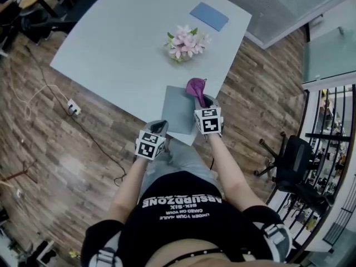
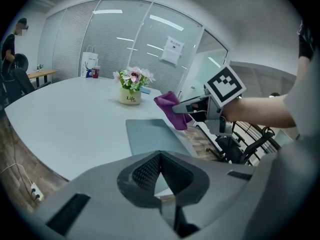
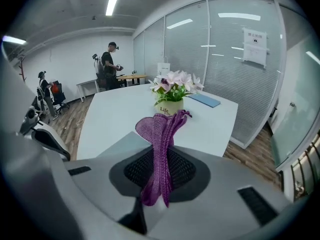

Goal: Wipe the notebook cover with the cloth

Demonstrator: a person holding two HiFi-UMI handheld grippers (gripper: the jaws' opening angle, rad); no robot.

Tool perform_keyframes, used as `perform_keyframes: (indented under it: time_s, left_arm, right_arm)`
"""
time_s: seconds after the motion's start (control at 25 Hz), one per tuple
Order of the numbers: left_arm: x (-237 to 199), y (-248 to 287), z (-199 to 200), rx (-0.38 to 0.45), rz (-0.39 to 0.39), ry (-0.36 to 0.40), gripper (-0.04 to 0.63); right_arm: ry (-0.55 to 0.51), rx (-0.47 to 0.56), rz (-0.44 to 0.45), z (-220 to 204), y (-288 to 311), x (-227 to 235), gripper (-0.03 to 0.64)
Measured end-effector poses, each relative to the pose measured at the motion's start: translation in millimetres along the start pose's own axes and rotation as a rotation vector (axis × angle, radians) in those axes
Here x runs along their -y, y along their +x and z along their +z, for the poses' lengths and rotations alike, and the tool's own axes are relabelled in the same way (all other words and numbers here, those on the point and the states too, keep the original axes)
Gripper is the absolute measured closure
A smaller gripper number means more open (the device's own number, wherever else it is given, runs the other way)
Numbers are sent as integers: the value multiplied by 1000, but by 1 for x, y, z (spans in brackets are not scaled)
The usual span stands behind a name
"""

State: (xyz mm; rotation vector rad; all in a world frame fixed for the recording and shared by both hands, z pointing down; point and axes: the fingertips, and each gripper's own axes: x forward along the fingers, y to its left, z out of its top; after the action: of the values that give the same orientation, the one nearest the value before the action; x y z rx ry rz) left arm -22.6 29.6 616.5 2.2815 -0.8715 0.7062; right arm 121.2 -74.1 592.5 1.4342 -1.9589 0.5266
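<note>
A grey notebook (image 1: 179, 109) lies at the near edge of the white table (image 1: 122, 54); it also shows in the left gripper view (image 2: 152, 136). My right gripper (image 1: 203, 103) is shut on a purple cloth (image 1: 195, 87), held above the notebook's right side. The cloth (image 3: 161, 149) stands pinched between the jaws in the right gripper view and hangs from them in the left gripper view (image 2: 171, 109). My left gripper (image 1: 158, 130) is shut and empty, just off the table's near edge, below and left of the notebook.
A pot of pink flowers (image 1: 186, 42) stands mid-table beyond the notebook, and a blue pad (image 1: 209, 16) lies at the far edge. A black office chair (image 1: 292, 163) stands to my right. A power strip (image 1: 72, 108) with cables lies on the wooden floor at left. People (image 3: 107, 64) stand far off.
</note>
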Motion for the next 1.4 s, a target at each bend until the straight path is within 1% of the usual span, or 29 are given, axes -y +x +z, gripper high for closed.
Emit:
perform_keyframes:
  time_s: [0.24, 0.4, 0.52, 0.6, 0.68, 0.76, 0.84, 0.88, 1.04, 1.16, 1.4]
  left_arm:
    - [-16, 23, -17, -93, 31, -10, 581]
    - [-21, 32, -26, -124, 35, -23, 581]
    - [-22, 36, -32, -154, 40, -11, 581]
    - [-22, 37, -34, -170, 42, 4, 581]
    - [-21, 38, -34, -177, 39, 27, 581]
    - [-20, 38, -33, -186, 33, 77, 581]
    - [-19, 38, -34, -196, 31, 126, 581]
    - [-19, 38, -34, -198, 32, 134, 581]
    - [-20, 37, -35, -178, 49, 95, 581]
    - [-20, 36, -33, -164, 62, 92, 581]
    - [-20, 36, -34, -158, 61, 87, 582]
  right_arm:
    - [-22, -64, 11, -6, 32, 10, 538]
    - [-38, -89, -3, -12, 46, 11, 538]
    - [-47, -117, 20, -18, 54, 3, 538]
    - [-27, -122, 45, -20, 58, -3, 538]
    - [7, -118, 60, -20, 61, -5, 538]
    - [31, -121, 66, -19, 62, -5, 540]
    - [36, -129, 75, -17, 63, -9, 538]
    - [36, -133, 81, -16, 64, -12, 538]
    - [36, -146, 89, -15, 66, -25, 538]
    - [35, -147, 95, -12, 68, -34, 539]
    - [-3, -149, 148, -7, 73, -57, 540]
